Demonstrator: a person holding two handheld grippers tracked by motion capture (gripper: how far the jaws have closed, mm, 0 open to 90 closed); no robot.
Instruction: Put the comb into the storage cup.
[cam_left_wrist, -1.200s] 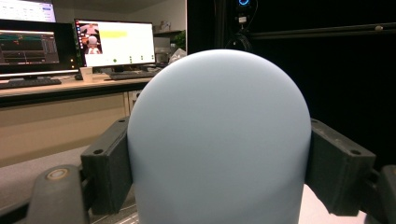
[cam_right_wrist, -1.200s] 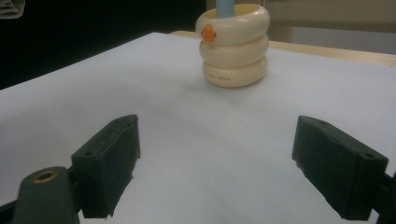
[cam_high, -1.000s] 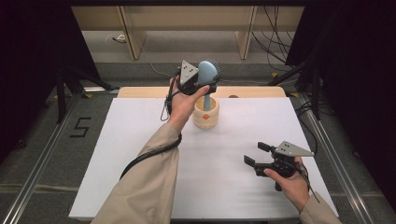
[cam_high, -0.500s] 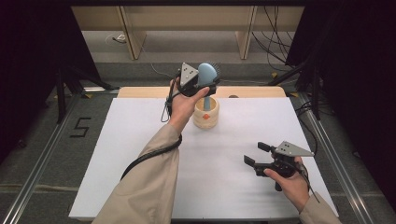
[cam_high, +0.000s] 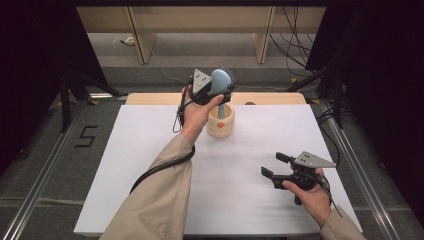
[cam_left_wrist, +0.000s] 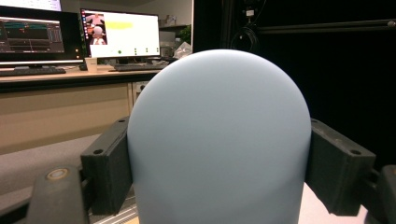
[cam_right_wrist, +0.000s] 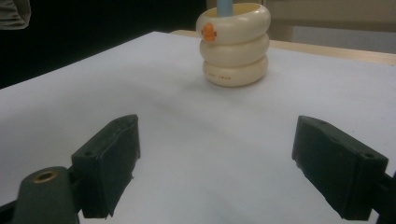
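Two grippers in play: your left gripper (cam_high: 216, 93) clamps the pale blue brush head (cam_left_wrist: 218, 140), its handle standing in the cream ringed holder (cam_high: 220, 120) near the tabletop's (cam_high: 150, 150) far edge. Right gripper (cam_high: 276, 167) waits wide and empty by the near right corner. Next, probably: lift the brush straight up, keeping the holder from tipping.

A lab: computer monitors (cam_left_wrist: 74, 32) on a desk (cam_left_wrist: 60, 77), black curtains (cam_high: 380, 75) around.
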